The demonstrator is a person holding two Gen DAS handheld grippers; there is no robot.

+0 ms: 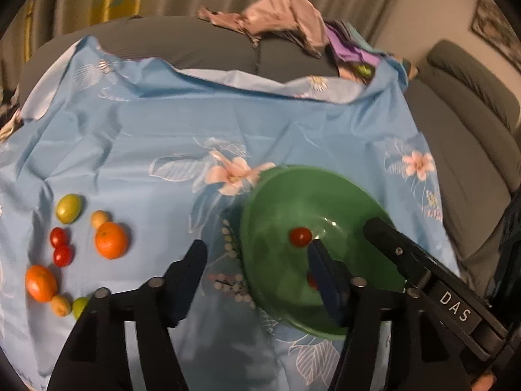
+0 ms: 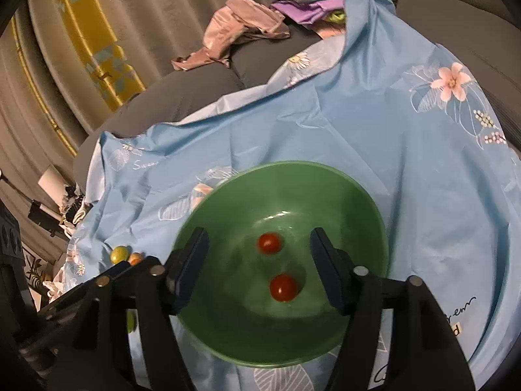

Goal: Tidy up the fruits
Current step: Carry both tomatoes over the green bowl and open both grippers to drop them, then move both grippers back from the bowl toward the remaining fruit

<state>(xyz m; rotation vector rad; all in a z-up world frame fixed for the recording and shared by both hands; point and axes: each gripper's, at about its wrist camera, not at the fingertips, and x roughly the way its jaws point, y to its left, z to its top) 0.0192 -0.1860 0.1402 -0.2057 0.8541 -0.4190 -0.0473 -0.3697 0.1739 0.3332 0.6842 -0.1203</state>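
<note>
A green bowl (image 1: pixel 283 293) (image 2: pixel 358 202) sits on the blue floral sheet and holds two cherry tomatoes (image 2: pixel 269 242) (image 2: pixel 284 287). My right gripper (image 2: pixel 259 236) hangs open above the bowl, and the tomatoes lie loose below its gap. My left gripper (image 1: pixel 257 251) is open over the bowl's left rim and holds nothing. Its right finger hides part of one tomato (image 1: pixel 312 281); the other tomato (image 1: pixel 300 236) shows fully. To the left on the sheet lie two oranges (image 1: pixel 110 239) (image 1: pixel 40 282), two more cherry tomatoes (image 1: pixel 60 247), a green fruit (image 1: pixel 68 208) and small yellowish fruits (image 1: pixel 99 218).
The blue sheet (image 1: pixel 162 130) covers a grey sofa (image 1: pixel 472 137). Crumpled pink and purple clothes (image 1: pixel 283 16) lie on the sofa back behind it. Curtains hang behind. A finger of the right gripper (image 1: pixel 387 238) reaches over the bowl's right rim in the left wrist view.
</note>
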